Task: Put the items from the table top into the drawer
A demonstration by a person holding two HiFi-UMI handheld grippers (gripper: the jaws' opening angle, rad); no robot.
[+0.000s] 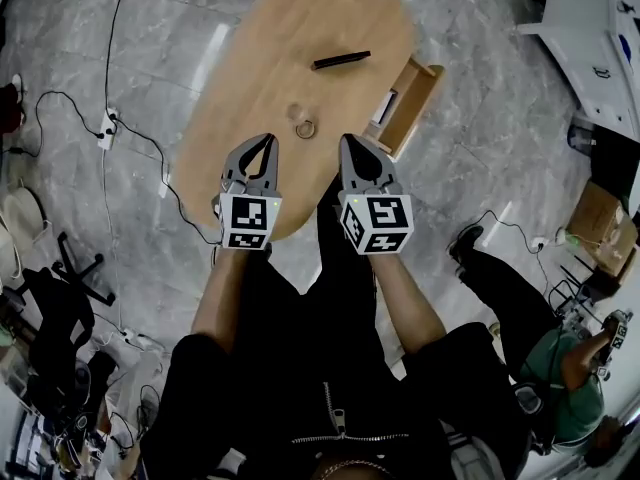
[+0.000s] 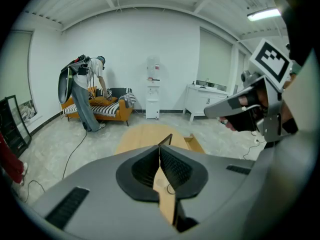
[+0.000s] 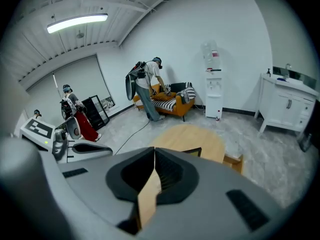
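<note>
I held both grippers side by side over the near edge of the surface (image 1: 250, 78), each tilted down toward it, because nothing had been picked up yet and the things lay farther out. The left gripper (image 1: 268, 144) had its tips together with nothing between them; only bare wood showed through the gap lower down. The right gripper (image 1: 346, 142) was closed and empty too. I judged they would have to open before either could take anything.

The task's things lay well apart from my jaws. A small ring (image 1: 306, 128) was nearest, just ahead of and between the two grippers, with a fainter, clear round thing (image 1: 294, 111) just beside it. A dark pen (image 1: 340, 60) lay farther off toward the far end. The drawer (image 1: 412, 100) stood pulled open at the surface's right side, ready to take them. I could not tell what, if anything, was in it.

The surface was an oval of pale wood on a grey marbled floor (image 1: 480, 28) crossed by cables and a power strip (image 1: 106, 128). Across the room stood an orange sofa (image 2: 102, 109) with a person (image 2: 85, 99) bent over it, a water dispenser (image 2: 153, 89) and a white cabinet (image 2: 207, 101).
</note>
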